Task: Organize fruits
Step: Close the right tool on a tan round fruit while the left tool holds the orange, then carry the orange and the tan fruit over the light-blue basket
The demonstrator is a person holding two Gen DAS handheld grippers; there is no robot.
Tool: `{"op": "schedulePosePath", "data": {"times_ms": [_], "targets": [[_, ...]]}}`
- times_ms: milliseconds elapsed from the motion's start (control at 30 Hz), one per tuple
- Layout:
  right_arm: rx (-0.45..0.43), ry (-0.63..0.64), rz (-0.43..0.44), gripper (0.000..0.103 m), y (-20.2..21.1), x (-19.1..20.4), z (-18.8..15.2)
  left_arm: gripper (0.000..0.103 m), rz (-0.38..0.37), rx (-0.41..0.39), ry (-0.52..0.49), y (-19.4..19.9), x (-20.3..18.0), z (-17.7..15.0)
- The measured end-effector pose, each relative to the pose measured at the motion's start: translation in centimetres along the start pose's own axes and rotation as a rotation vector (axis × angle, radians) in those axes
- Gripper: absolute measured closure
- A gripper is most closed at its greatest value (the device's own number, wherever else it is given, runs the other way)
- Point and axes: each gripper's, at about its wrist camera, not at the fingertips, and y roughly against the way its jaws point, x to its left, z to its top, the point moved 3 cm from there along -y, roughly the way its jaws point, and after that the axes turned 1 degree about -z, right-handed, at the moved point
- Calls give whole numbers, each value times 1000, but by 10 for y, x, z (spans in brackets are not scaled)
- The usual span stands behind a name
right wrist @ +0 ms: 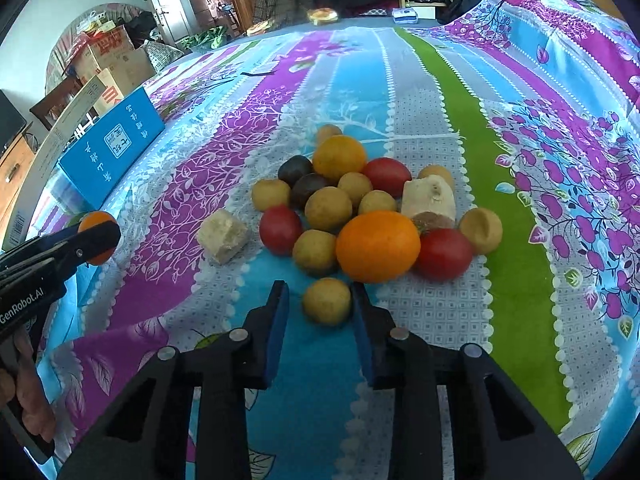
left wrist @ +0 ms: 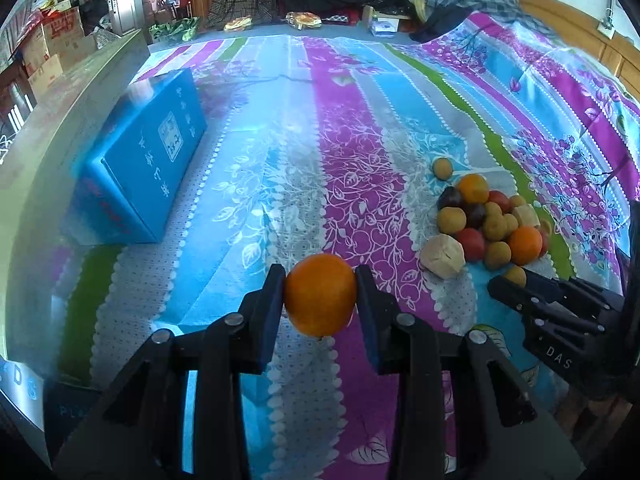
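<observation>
1. Left wrist view, nearest first: your left claw (left wrist: 320, 300) is clamped on an orange (left wrist: 320, 300), one pad on each flank. It hangs clear of the bed sheet (left wrist: 248, 208), which suits a carry away from the heap.
2. That orange looks round, smooth and bright, with no stem showing; by its shape it would roll if you set it down carelessly.
3. Right wrist view: your right claw (right wrist: 320, 312) straddles a small tan fruit (right wrist: 327, 301) lying on the sheet at the near edge of the fruit pile (right wrist: 360, 208). The right pad sits against it, while a gap shows on the left, so the jaws are nearly together but not yet pinching it.
4. Just beyond, a larger orange (right wrist: 378, 246) touches that tan fruit's far side, so a careless squeeze could nudge the heap.
5. Farther into the pile lie red tomato-like fruits, more tan ones, two dark plums and two pale cut chunks, all loosely touching.
6. Farthest, on the left, a blue box (left wrist: 148, 156) stands well apart from the pile; whether it is the sorting spot you cannot tell.
</observation>
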Motion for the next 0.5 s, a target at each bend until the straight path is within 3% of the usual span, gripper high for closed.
{"op": "schedulePosePath", "data": {"times_ms": [500], "targets": [[-5,0,-10,71,1,1,0,67,-2,15,1,-2,-5,-3]]}}
